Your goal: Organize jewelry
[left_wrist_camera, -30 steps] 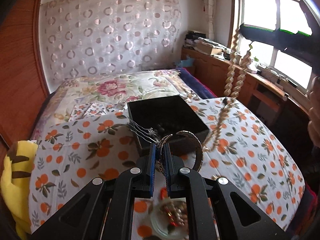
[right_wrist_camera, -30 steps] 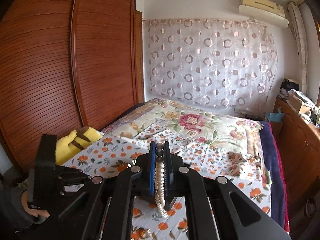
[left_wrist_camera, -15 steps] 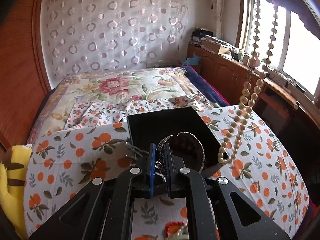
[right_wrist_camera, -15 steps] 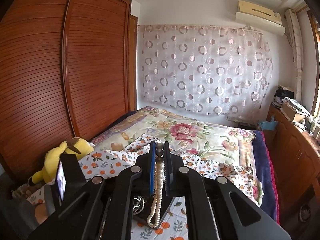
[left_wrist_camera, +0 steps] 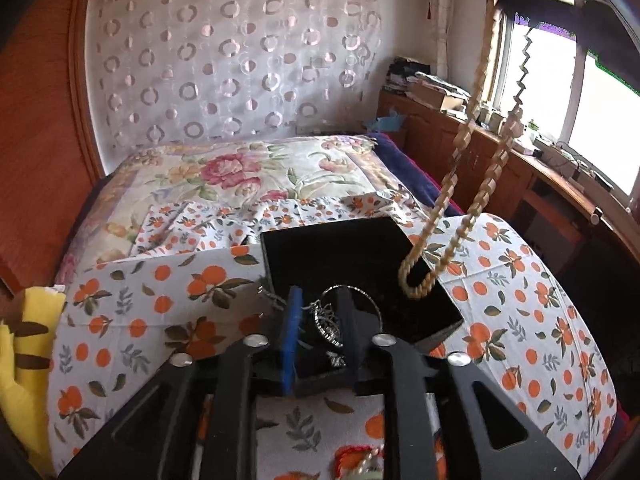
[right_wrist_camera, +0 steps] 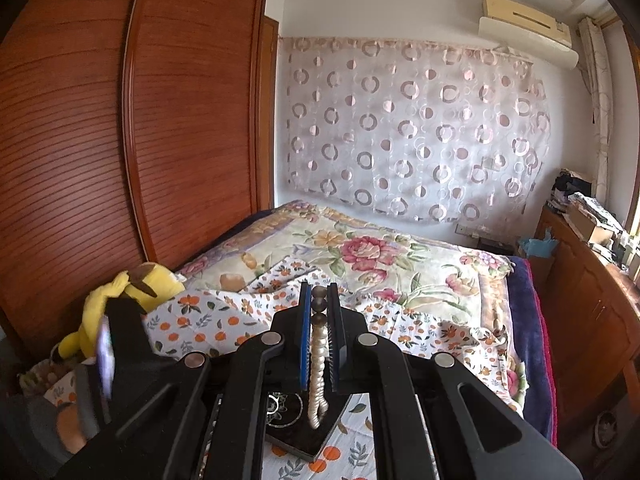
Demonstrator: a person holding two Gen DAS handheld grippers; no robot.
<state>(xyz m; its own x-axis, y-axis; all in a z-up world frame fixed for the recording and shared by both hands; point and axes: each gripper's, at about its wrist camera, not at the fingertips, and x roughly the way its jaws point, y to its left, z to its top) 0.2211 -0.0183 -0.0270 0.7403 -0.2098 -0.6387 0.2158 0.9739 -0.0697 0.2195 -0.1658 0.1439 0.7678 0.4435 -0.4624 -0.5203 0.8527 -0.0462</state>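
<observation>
The left gripper [left_wrist_camera: 320, 320], jaws opening, releases a silver filigree bangle [left_wrist_camera: 332, 320] over the black square box [left_wrist_camera: 340, 248]; the right gripper [right_wrist_camera: 319, 336] pinches a dangling pearl bead necklace [right_wrist_camera: 318, 368] above it, not yet stowed

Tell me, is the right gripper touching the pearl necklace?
Touching. The right wrist view shows the right gripper shut on the pearl necklace: beads sit pinched between both pads, and the rest hangs down.

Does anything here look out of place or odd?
Only small things: a pearl necklace dangles in mid-air above the black box, and a silver chain straggles over the box's near rim onto the orange-print cloth.
</observation>
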